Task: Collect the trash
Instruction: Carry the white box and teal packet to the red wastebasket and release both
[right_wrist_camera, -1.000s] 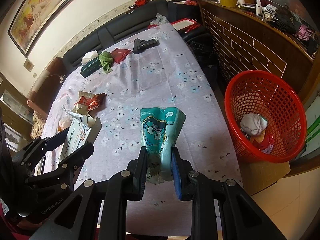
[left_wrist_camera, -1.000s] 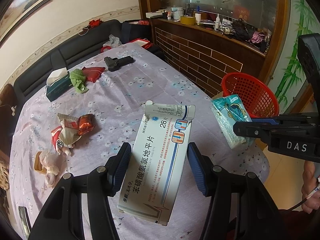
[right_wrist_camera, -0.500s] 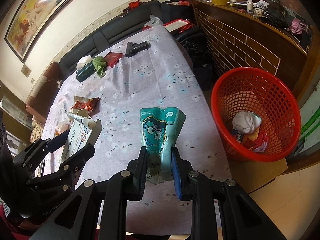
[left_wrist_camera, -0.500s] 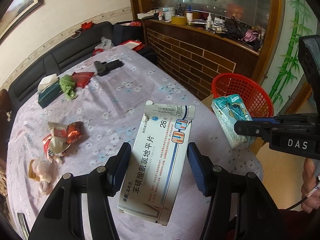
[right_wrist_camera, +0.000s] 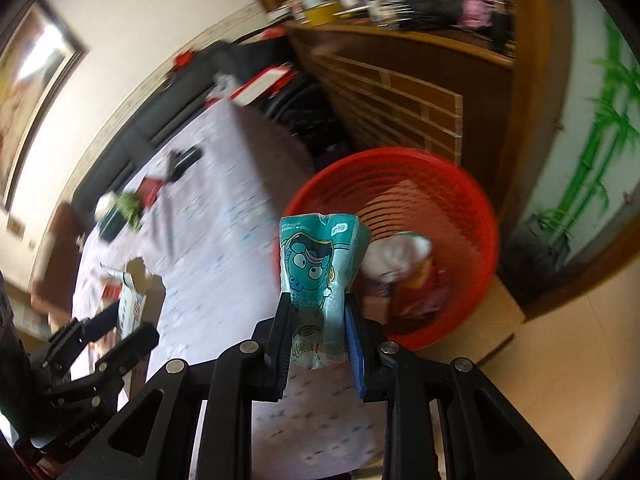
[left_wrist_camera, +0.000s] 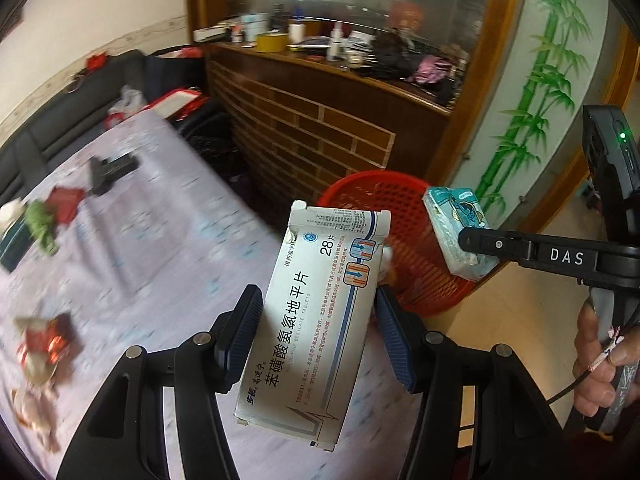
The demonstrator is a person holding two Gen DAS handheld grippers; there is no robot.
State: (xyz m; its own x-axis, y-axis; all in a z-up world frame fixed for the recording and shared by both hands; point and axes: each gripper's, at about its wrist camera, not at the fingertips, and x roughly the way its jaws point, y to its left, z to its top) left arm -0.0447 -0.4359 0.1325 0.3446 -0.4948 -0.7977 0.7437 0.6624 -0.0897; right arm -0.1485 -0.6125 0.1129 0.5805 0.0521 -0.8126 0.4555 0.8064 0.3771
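Item one: my left gripper [left_wrist_camera: 316,340] clamps a white medicine box [left_wrist_camera: 316,320], top flap torn open, held above the table edge [left_wrist_camera: 160,280]. Item two: my right gripper [right_wrist_camera: 316,320] pinches a teal cartoon-printed packet [right_wrist_camera: 318,264], crumpled. Beyond both: red mesh basket [right_wrist_camera: 460,208] on the floor beside the table, holding a white wad [right_wrist_camera: 396,256] and red scraps.

Both wrist views face forward over the table's edge, sharing the red basket [left_wrist_camera: 400,232] close ahead.
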